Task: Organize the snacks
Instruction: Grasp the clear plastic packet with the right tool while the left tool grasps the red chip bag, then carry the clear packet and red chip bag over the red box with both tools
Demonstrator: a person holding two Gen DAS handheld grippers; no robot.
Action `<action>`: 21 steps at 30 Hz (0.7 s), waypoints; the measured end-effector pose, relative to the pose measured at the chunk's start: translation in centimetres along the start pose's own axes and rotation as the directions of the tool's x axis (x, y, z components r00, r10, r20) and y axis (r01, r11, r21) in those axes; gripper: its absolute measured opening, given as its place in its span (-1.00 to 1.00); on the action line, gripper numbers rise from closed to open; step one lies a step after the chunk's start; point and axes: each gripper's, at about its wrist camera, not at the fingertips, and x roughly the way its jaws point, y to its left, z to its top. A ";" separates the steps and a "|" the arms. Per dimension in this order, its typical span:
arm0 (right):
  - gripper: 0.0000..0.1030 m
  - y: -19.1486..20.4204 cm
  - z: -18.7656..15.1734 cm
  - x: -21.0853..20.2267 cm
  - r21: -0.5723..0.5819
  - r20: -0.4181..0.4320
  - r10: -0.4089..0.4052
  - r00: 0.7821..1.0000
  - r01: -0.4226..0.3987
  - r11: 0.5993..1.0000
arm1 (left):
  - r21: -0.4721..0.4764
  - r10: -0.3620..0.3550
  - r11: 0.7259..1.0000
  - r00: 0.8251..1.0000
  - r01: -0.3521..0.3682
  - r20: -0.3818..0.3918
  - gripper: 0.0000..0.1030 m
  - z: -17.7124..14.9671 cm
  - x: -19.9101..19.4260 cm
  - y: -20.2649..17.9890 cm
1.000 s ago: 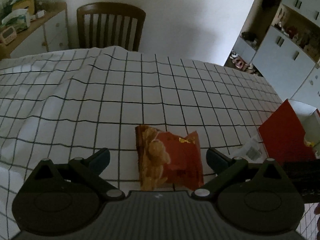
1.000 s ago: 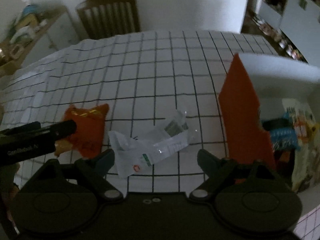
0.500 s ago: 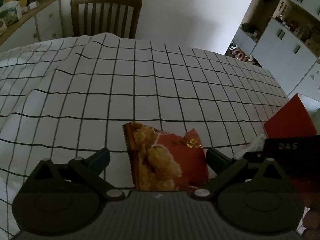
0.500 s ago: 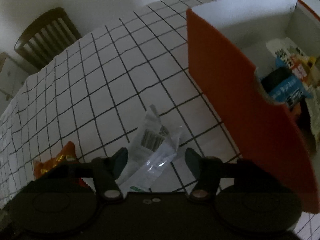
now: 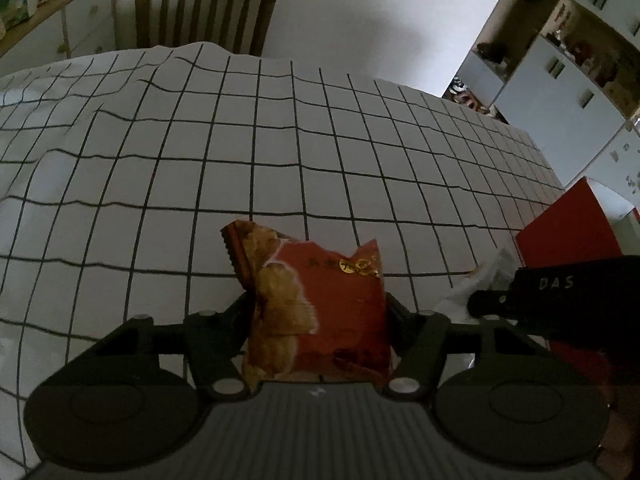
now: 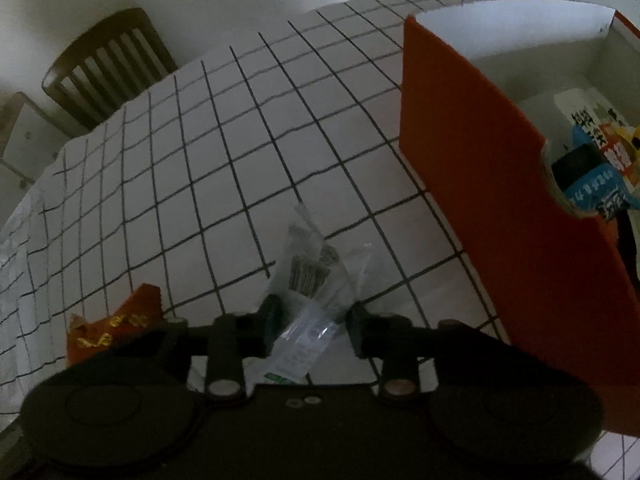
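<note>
A red snack packet (image 5: 328, 280) with a fried-snack picture lies on the checked tablecloth (image 5: 280, 140). My left gripper (image 5: 317, 308) straddles it, jaws closing, and both pads touch its side edges. A clear plastic packet (image 6: 308, 276) with a barcode lies in front of the red box (image 6: 480, 184). My right gripper (image 6: 314, 322) is closing on it, fingers against its crumpled sides. In the right wrist view the red packet (image 6: 116, 328) shows at lower left. The right gripper's black housing (image 5: 568, 284) reaches in from the right of the left wrist view.
The red box has white inner walls and holds several snack packs (image 6: 592, 184). A wooden chair (image 5: 204, 8) stands at the table's far side. A sideboard (image 5: 52, 20) is at the back left and white cabinets (image 5: 568, 92) at the right.
Both grippers sank toward the table and their jaws narrowed from wide open onto their packets. The right view rolled, so the red box now fills its right side.
</note>
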 end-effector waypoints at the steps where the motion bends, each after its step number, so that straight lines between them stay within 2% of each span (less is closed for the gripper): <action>1: -0.50 0.0 0.0 -0.2 -0.004 0.004 0.007 1.000 -0.007 1.000 | -0.002 0.005 1.000 1.000 -0.005 0.002 0.25 -0.1 -0.1 0.1; 10: -0.65 -0.6 -0.6 -1.9 -0.045 0.044 0.030 0.999 -0.028 0.999 | -0.047 0.004 0.999 1.000 -0.004 -0.003 0.22 -1.9 -2.0 0.7; 16: -0.68 -1.5 -1.8 -4.2 -0.087 0.073 0.058 0.996 -0.051 0.995 | -0.092 0.001 0.996 1.000 -0.001 0.005 0.22 -2.7 -4.1 1.2; 21: -0.69 -2.3 -3.1 -6.6 -0.129 0.086 0.097 0.992 -0.085 0.988 | -0.093 -0.002 0.996 1.000 0.004 0.016 0.22 -3.7 -5.8 0.9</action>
